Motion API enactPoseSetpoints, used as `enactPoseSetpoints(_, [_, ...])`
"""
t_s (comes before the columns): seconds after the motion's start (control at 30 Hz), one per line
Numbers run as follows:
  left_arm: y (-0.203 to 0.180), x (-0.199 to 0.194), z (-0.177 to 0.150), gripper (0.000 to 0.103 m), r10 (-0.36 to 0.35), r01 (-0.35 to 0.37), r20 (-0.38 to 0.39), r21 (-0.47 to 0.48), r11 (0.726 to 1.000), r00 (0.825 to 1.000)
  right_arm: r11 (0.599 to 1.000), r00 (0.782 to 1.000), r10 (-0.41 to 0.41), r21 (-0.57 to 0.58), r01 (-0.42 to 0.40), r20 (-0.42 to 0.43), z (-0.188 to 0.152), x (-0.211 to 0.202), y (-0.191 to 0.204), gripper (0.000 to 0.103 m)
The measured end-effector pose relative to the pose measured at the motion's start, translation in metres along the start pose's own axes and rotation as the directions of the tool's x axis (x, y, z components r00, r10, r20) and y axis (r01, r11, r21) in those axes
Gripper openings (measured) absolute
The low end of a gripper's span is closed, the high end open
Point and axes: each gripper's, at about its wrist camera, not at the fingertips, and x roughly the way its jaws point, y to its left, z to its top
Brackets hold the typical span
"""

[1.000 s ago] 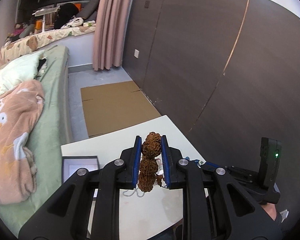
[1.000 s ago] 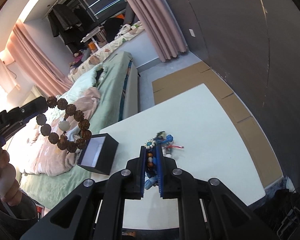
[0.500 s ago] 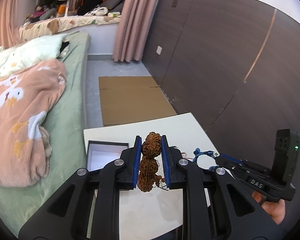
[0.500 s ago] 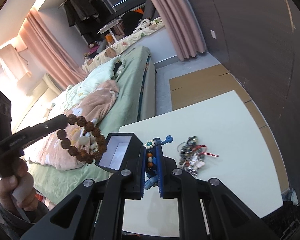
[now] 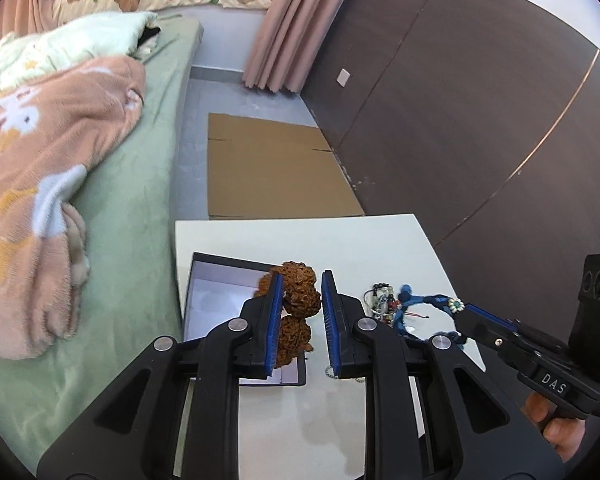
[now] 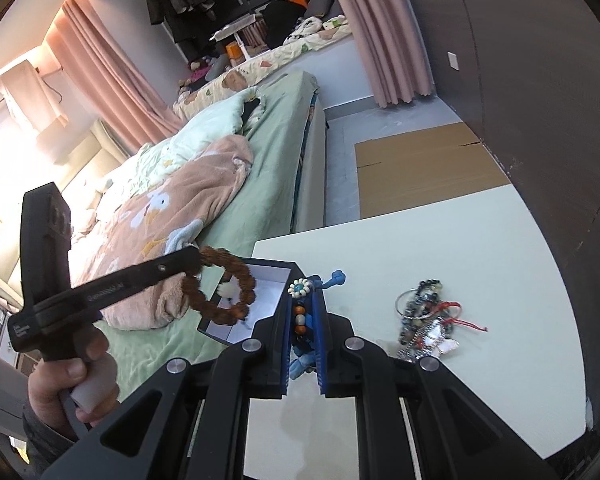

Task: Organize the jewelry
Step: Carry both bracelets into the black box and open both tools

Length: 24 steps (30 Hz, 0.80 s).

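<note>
My left gripper (image 5: 300, 292) is shut on a bracelet of large brown rough beads (image 5: 298, 300) and holds it above the open black jewelry box (image 5: 220, 292) with its white lining. In the right wrist view the bracelet (image 6: 230, 292) hangs as a loop over the box (image 6: 260, 300). My right gripper (image 6: 304, 312) is shut on a blue corded bracelet with small beads (image 6: 300, 320), held above the white table (image 6: 460, 260). A pile of mixed jewelry (image 6: 428, 316) lies on the table to the right; it also shows in the left wrist view (image 5: 384, 300).
A bed with green sheet and peach blanket (image 5: 40, 140) borders the table's left side. Flat cardboard (image 5: 276, 168) lies on the floor beyond the table. A dark wall panel (image 5: 480, 100) runs along the right.
Both grippers have moved left toward the box. The brown bracelet now hangs over the box, and the left gripper's jaws look slightly wider apart.
</note>
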Motion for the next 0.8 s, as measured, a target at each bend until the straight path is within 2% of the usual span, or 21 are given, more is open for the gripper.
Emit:
enactPoseSetpoints(0.07, [0.003,0.003,-0.001,0.021,0.025,-0.025,0.002,0.005,1.0,1.0,1.0,1.0,0.002,-0.006,-0.002,-0.01,0.002,0.008,0.005,0.01])
enactPoseSetpoints(0.13, [0.009,0.003,0.0,0.043,0.048,-0.048,0.013,-0.002,0.999,0.999,1.0,1.0,0.006,-0.01,-0.006,-0.02,0.004,0.017,0.01,0.01])
enactPoseSetpoints(0.27, [0.028,-0.006,-0.004,0.053,0.08,-0.079,0.035,-0.031,0.996,0.996,0.999,0.999,0.028,-0.021,-0.029,-0.041,0.008,0.036,0.023,0.01])
enactPoseSetpoints(0.33, [0.038,-0.013,-0.007,0.068,0.106,-0.103,0.048,-0.048,0.994,0.993,0.999,0.998,0.043,-0.028,-0.044,-0.052,0.01,0.044,0.03,0.01])
enactPoseSetpoints(0.53, [0.062,-0.036,-0.018,0.084,0.156,-0.149,0.073,-0.091,0.985,0.985,0.993,0.991,0.112,-0.024,-0.114,-0.076,0.016,0.068,0.053,0.011])
enactPoseSetpoints(0.6, [0.066,-0.041,-0.021,0.092,0.171,-0.163,0.077,-0.1,0.982,0.982,0.988,0.985,0.151,-0.01,-0.152,-0.078,0.018,0.075,0.059,0.015])
enactPoseSetpoints(0.63, [0.067,-0.044,-0.022,0.095,0.178,-0.17,0.08,-0.104,0.98,0.981,0.988,0.985,0.151,-0.003,-0.151,-0.084,0.019,0.078,0.06,0.019])
enactPoseSetpoints(0.67, [0.068,-0.046,-0.024,0.095,0.185,-0.176,0.083,-0.108,0.978,0.979,0.989,0.985,0.147,0.008,-0.147,-0.094,0.02,0.082,0.059,0.047])
enactPoseSetpoints(0.7, [0.069,-0.049,-0.025,0.095,0.192,-0.182,0.085,-0.114,0.977,0.978,0.989,0.986,0.146,0.02,-0.145,-0.082,0.021,0.08,0.057,0.066])
enactPoseSetpoints(0.73, [0.069,-0.05,-0.026,0.096,0.195,-0.184,0.085,-0.117,0.976,0.977,0.991,0.99,0.135,0.025,-0.134,-0.051,0.02,0.075,0.054,0.067])
enactPoseSetpoints(0.8, [0.068,-0.052,-0.028,0.096,0.197,-0.185,0.087,-0.122,0.975,0.977,0.992,0.991,0.123,0.022,-0.122,-0.043,0.021,0.068,0.047,0.067])
